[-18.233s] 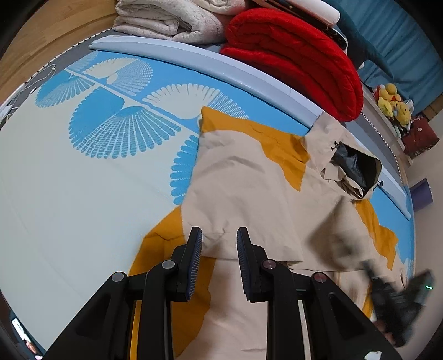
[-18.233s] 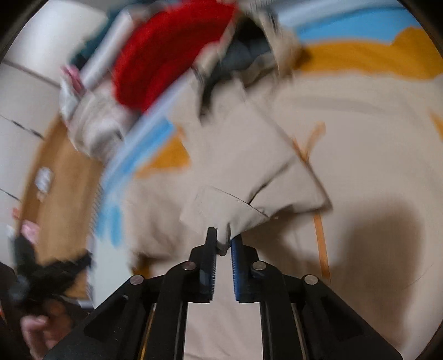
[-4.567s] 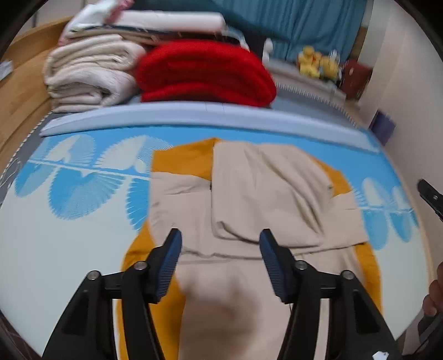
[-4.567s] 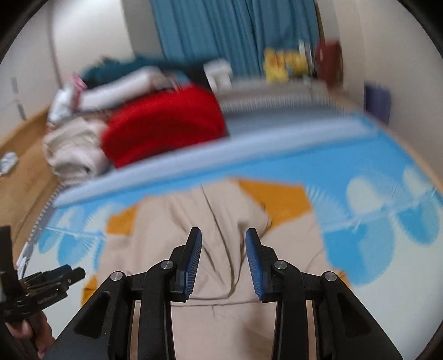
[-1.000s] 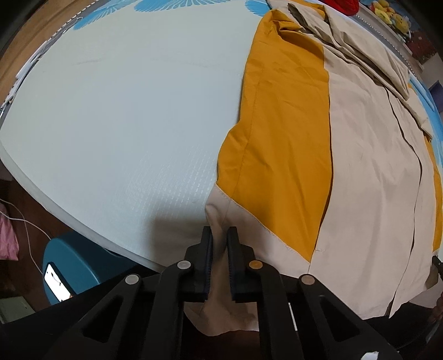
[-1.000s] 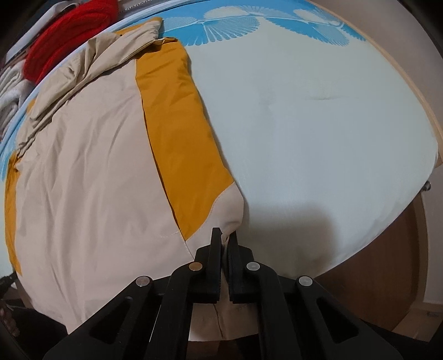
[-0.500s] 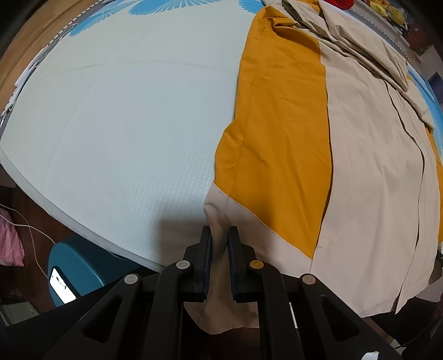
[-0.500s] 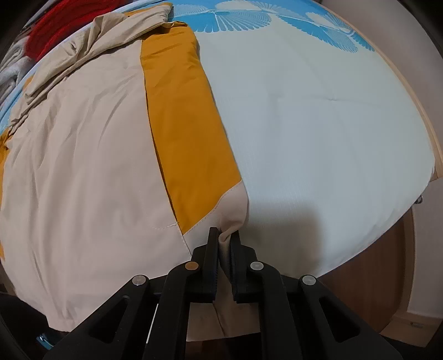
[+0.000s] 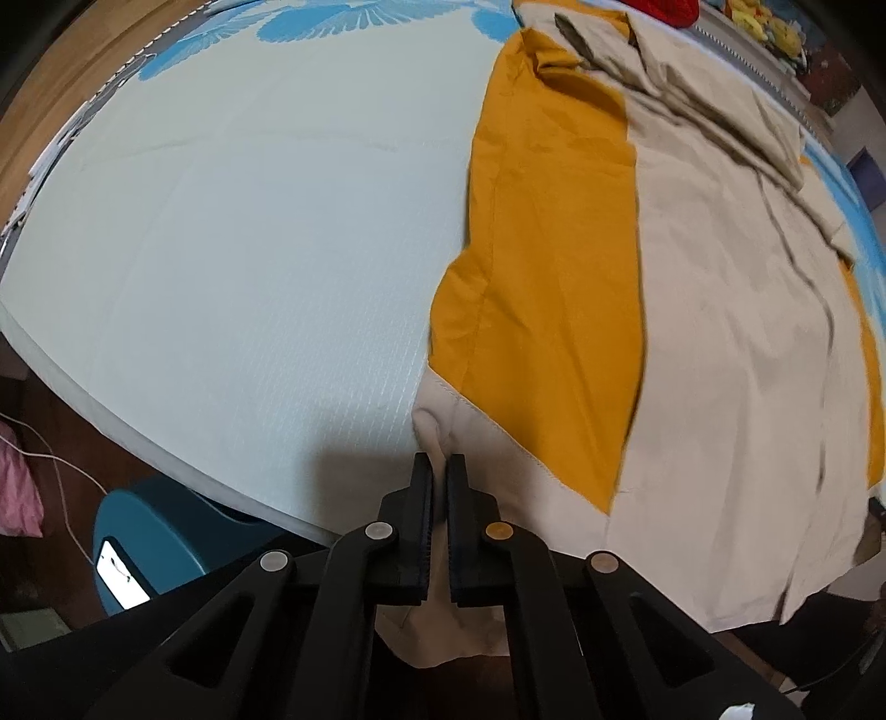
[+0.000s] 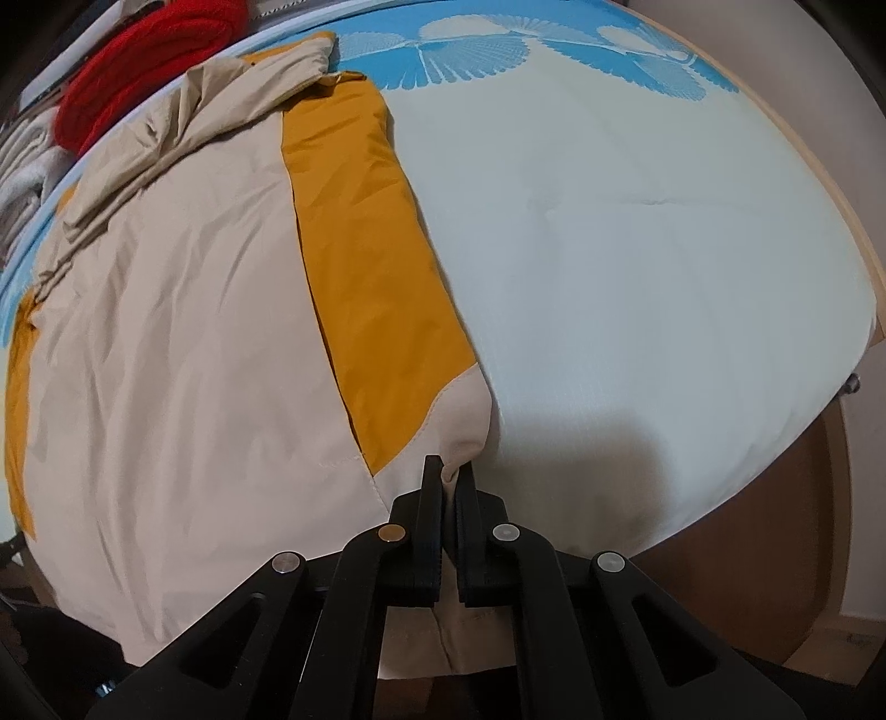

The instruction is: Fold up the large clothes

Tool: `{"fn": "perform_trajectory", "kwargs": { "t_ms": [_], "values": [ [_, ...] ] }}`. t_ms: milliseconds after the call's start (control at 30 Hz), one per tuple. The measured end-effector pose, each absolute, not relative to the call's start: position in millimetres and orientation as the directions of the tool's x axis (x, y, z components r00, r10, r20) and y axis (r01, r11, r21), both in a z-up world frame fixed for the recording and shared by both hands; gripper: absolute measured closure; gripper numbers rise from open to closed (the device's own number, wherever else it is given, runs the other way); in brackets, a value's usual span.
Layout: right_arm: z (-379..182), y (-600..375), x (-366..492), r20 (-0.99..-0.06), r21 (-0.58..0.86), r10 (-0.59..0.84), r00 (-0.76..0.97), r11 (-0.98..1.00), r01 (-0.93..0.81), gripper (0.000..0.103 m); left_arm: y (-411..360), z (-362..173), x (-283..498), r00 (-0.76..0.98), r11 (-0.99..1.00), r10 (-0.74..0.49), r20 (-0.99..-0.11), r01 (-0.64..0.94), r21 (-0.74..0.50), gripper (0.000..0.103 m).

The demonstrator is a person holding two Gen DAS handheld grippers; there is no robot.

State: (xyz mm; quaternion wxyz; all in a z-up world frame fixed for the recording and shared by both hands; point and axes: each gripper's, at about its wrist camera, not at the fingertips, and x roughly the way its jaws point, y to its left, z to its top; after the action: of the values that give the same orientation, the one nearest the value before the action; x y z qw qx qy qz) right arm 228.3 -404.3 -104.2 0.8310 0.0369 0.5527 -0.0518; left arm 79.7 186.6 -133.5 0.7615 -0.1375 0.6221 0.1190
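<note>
A large beige jacket with mustard-orange side panels (image 9: 720,332) lies flat on the bed, its collar end far from me. My left gripper (image 9: 437,465) pinches the beige hem corner on the jacket's left side, its jaws closing tight on the fabric, which bunches just above the tips. In the right wrist view the same jacket (image 10: 166,332) fills the left half. My right gripper (image 10: 449,468) is shut on the opposite hem corner at the bed's near edge. Loose hem hangs below both grippers.
A pale green bed sheet (image 9: 249,249) with a blue fan print stretches beside the jacket on both sides (image 10: 637,249). A red blanket (image 10: 144,39) is stacked at the head end. Below the bed's edge stands a blue stool (image 9: 160,526) with a lit phone (image 9: 119,573).
Both grippers stay pinched on the hem corners in nearly the same place. The left jaws have drawn a little tighter, and the cloth around both tips puckers slightly more.
</note>
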Motion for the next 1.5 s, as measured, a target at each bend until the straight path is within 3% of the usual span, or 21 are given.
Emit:
{"fn": "perform_trajectory", "kwargs": {
  "t_ms": [367, 767, 1267, 1500],
  "values": [
    [-33.1, -398.0, 207.1, -0.833, 0.146, 0.082, 0.548, 0.987, 0.074, 0.100, 173.5, -56.1, 67.0, 0.372, 0.957, -0.059, -0.927, -0.242, -0.158, 0.102],
    [16.9, -408.0, 174.6, -0.754, 0.311, 0.236, 0.613, 0.950, 0.017, 0.101, 183.0, 11.9, 51.4, 0.457, 0.949, -0.205, -0.866, -0.123, -0.290, 0.103],
    [87.0, -433.3, 59.0, -0.643, 0.332, 0.304, 0.703, 0.938, -0.102, 0.101, 218.7, 62.4, -34.2, 0.478, 0.886, -0.369, -0.797, -0.078, -0.458, 0.103],
    [89.0, -445.0, 103.8, -0.659, 0.351, 0.308, 0.686, 0.933, -0.082, 0.101, 232.0, 48.3, 25.7, 0.476, 0.858, -0.380, -0.793, -0.138, -0.494, 0.103]
  ]
}}
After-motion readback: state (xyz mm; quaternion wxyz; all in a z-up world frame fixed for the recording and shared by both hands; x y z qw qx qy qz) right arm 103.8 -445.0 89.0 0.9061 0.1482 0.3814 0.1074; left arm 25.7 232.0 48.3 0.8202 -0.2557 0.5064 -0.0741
